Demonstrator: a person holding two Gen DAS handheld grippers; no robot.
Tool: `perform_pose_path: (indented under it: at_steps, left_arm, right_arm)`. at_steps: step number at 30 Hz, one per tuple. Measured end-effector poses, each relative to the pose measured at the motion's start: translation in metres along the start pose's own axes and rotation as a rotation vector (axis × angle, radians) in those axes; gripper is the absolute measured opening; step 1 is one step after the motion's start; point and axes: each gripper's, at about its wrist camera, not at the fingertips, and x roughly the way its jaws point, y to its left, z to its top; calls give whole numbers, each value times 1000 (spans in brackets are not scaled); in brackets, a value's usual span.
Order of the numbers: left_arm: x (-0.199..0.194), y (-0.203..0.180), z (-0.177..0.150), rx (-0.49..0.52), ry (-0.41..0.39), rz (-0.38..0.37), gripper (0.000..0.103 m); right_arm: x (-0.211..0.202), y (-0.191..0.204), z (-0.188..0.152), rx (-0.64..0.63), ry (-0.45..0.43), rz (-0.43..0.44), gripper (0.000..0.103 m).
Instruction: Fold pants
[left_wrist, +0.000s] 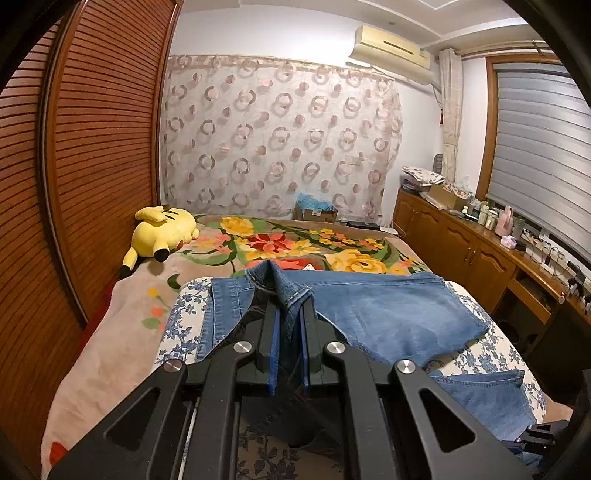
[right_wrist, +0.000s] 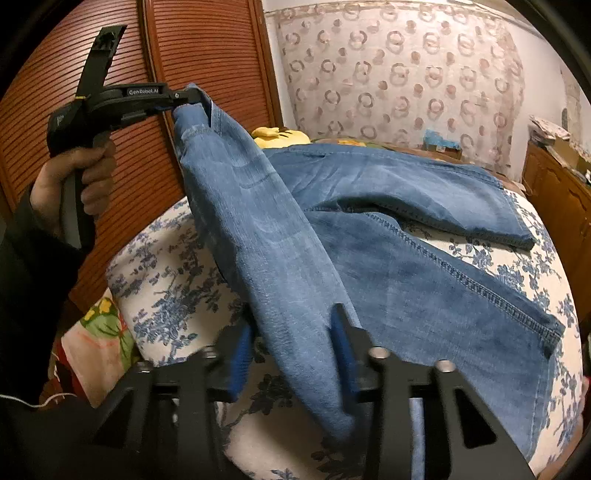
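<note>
Your left claw (right_wrist: 177, 105) grips the pants (right_wrist: 369, 236) raised; their fold runs down between your right claw's (right_wrist: 291, 354) unclamped pads.

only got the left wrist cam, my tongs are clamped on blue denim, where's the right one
Observer: The right tongs straddle a lifted fold of the blue denim jeans, with one finger on each side of it, standing apart.
Operator: how high is my end
Observer: The left tongs hold their stitched edge well above the white blue-flowered quilt. The denim slopes from them down to the right tongs.
Operator: near leg ok
Observer: Its stitched hem lies flat on the quilt, apart from the far leg's hem.
</note>
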Motion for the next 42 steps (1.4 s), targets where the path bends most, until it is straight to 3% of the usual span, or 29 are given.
perform_pose_path:
  at_steps: [4,15,21,42]
  left_arm:
    - [-2,5,3,-16,-14,4,10]
    - [7,27,22,-68,-50,32,10]
    - [28,41,34,-99,-47,47,10]
    - [129,72,54,-117,41,102,10]
  right_arm:
    - [-4,-4,19,-36,-28,-28,8]
    - [-2,-18,114,-168,-164,-145,5]
    - [36,-13,145,-230,-187,-172,5]
    - [173,-57,219,-314,-179,-234,5]
